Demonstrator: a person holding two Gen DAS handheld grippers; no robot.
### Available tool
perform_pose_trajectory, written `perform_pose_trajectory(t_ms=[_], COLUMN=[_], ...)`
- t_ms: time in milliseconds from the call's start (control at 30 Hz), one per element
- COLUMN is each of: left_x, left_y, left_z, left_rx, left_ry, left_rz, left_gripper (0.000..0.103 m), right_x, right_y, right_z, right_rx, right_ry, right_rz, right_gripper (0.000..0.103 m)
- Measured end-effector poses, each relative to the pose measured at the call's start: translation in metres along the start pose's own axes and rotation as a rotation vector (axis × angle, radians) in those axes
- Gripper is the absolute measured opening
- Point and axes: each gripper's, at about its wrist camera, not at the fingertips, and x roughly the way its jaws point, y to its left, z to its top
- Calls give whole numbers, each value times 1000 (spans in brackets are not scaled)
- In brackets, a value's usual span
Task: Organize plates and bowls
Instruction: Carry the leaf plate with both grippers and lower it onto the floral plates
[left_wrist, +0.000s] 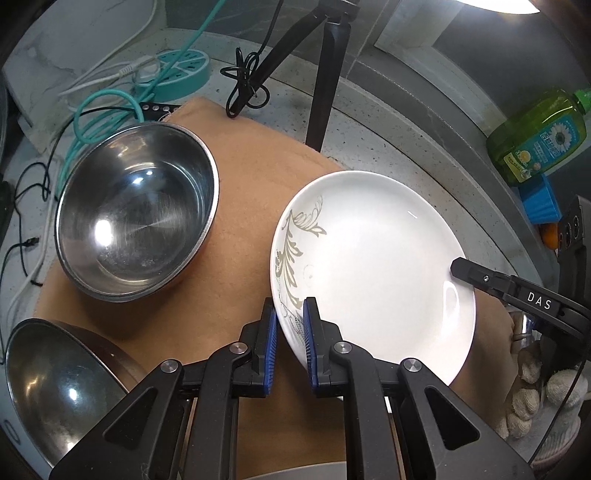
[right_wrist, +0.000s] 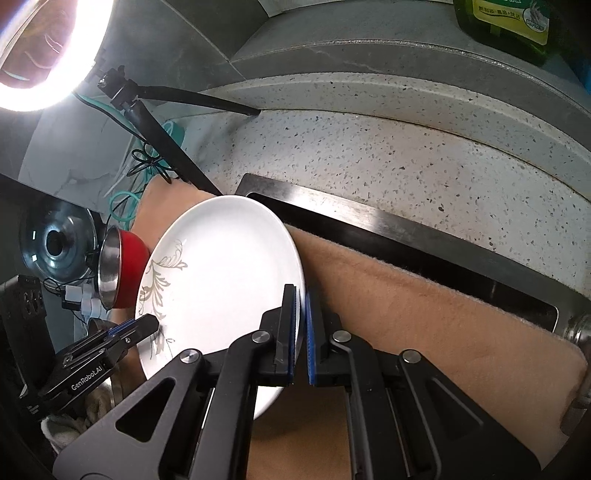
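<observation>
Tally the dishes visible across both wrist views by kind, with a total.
White plate: 1
Steel bowls, large bowl and bowl at lower left: 2
Red-sided bowl, likely one of those two: 0 extra
Total: 3

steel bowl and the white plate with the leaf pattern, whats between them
Only bare tan cloth lies between the steel bowl and the white leaf-patterned plate, per the left wrist view.

The right gripper (right_wrist: 301, 328) pinches the rim of a white leaf-patterned ceramic plate (right_wrist: 221, 266) above tan cloth (right_wrist: 424, 314).
</observation>
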Motion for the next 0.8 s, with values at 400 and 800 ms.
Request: perform_pose_trajectory(t_ms=[400,800], left_x=[-39,-89], left_y=[7,6], left_z=[-5,-28], left_rx=[34,122], left_ry=[-62,-121], left_rz=[-56,-128], left_gripper=[12,12], right_x=[-36,-93], right_y=[15,45], right_z=[-16,-55], right_rx=[9,2], right_ry=[-51,-139], right_rz=[8,-2], right_gripper=[4,4])
